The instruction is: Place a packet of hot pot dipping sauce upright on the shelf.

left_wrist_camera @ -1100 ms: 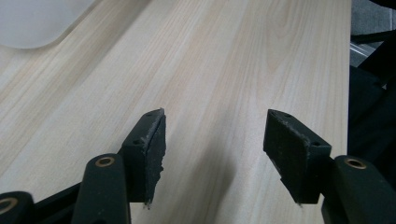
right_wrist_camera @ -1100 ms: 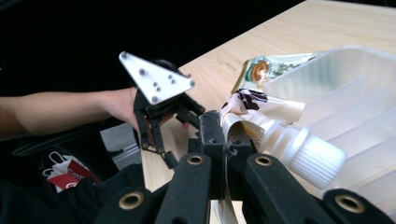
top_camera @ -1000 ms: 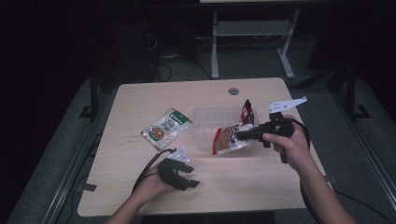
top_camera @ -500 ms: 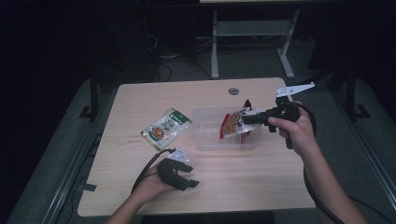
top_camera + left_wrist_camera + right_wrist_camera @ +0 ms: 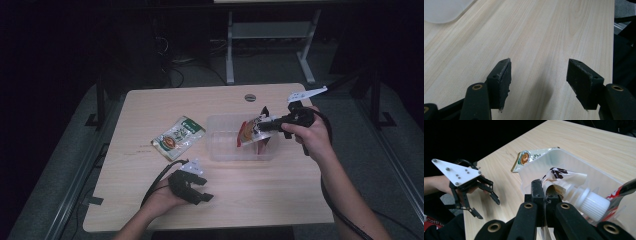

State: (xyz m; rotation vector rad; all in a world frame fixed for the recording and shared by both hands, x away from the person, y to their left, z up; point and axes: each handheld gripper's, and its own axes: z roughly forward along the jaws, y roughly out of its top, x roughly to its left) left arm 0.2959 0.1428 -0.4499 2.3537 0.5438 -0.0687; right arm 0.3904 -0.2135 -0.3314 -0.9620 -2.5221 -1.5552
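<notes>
A red and white spouted pouch (image 5: 250,133) hangs over the clear plastic container (image 5: 225,150) at the table's middle. My right gripper (image 5: 265,126) is shut on the pouch's top edge, coming in from the right. In the right gripper view the jaws (image 5: 545,195) pinch the pouch (image 5: 564,178) beside its white ribbed cap (image 5: 594,204), above the container (image 5: 541,162). My left gripper (image 5: 196,186) rests on the table near the front edge. Its jaws (image 5: 541,80) stand open over bare wood, with nothing between them.
A green snack packet (image 5: 178,138) lies flat left of the container, also seen as the packet (image 5: 527,157) behind the container's far wall. The left gripper (image 5: 477,192) shows there too. A round cable port (image 5: 250,97) sits near the table's far edge. The container's corner (image 5: 441,11) is ahead of the left jaws.
The right gripper has carried the pouch farther back and slightly right, so it now hangs over the container's right part. The left gripper has stayed put.
</notes>
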